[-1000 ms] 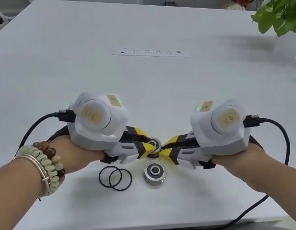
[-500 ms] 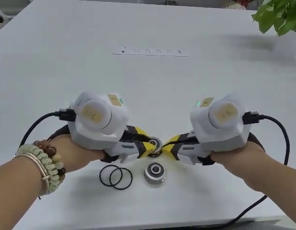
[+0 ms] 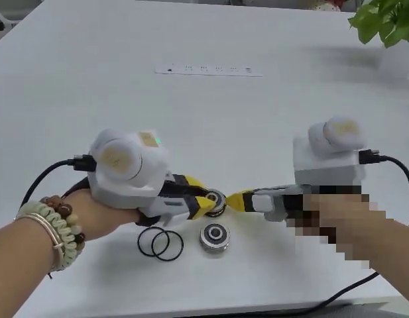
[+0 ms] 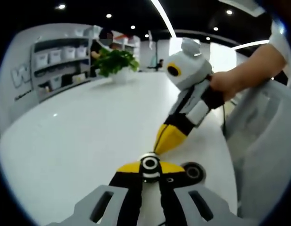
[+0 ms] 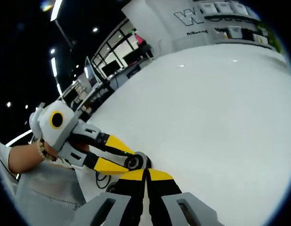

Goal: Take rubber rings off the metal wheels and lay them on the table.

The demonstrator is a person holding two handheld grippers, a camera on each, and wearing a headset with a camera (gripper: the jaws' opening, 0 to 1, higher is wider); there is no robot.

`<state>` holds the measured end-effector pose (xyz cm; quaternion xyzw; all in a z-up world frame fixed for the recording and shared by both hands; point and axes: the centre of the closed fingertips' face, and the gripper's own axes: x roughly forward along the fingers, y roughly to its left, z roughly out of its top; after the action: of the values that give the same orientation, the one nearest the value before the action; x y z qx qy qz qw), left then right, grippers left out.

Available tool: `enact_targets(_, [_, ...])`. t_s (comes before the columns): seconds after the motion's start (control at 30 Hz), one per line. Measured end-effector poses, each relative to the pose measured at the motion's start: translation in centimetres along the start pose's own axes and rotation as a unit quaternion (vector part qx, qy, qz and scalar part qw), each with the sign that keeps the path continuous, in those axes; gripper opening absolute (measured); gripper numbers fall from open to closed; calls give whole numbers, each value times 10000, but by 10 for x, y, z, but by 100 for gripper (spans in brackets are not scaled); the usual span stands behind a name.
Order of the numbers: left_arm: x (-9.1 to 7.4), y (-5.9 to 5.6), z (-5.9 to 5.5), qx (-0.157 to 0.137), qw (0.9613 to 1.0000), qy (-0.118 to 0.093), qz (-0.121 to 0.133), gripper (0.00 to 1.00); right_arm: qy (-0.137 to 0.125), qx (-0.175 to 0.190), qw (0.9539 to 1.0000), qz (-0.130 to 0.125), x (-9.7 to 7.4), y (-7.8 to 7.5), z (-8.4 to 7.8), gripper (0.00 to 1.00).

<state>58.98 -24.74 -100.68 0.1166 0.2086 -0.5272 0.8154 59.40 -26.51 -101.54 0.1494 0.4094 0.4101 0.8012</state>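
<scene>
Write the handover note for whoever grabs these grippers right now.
Left gripper: shut on a metal wheel, held off the table.
Right gripper: jaws shut, tips beside that wheel; no ring visible in them.
Second wheel lies on the table; two rubber rings lie overlapping to its left.
Done: two rings off. Left: check both wheels for rings; I cannot tell from here.

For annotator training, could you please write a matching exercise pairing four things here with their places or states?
1. two thin black rubber rings
2. green leafy plant
3. flat white power strip
4. left hand-held gripper

A. far right corner
B. shut on a silver metal wheel
C. far middle of white table
D. beside the loose silver metal wheel

Pairs: 1-D, 2-A, 3-C, 4-B
</scene>
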Motion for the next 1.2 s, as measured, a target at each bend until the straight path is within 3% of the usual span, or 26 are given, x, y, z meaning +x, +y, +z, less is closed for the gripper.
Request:
enact_targets(0.17, [0, -1, 1, -9, 9999, -122, -38, 14, -16, 191, 9998, -1, 0, 3, -4, 0])
enact_targets(0.43, [0, 0, 1, 56, 9999, -136, -28, 13, -124, 416, 9991, 35, 0, 12, -2, 0])
enact_targets(1.2, [-1, 2, 1, 81, 9998, -164, 33, 13, -138, 276, 9995, 50, 2, 19, 1, 0])
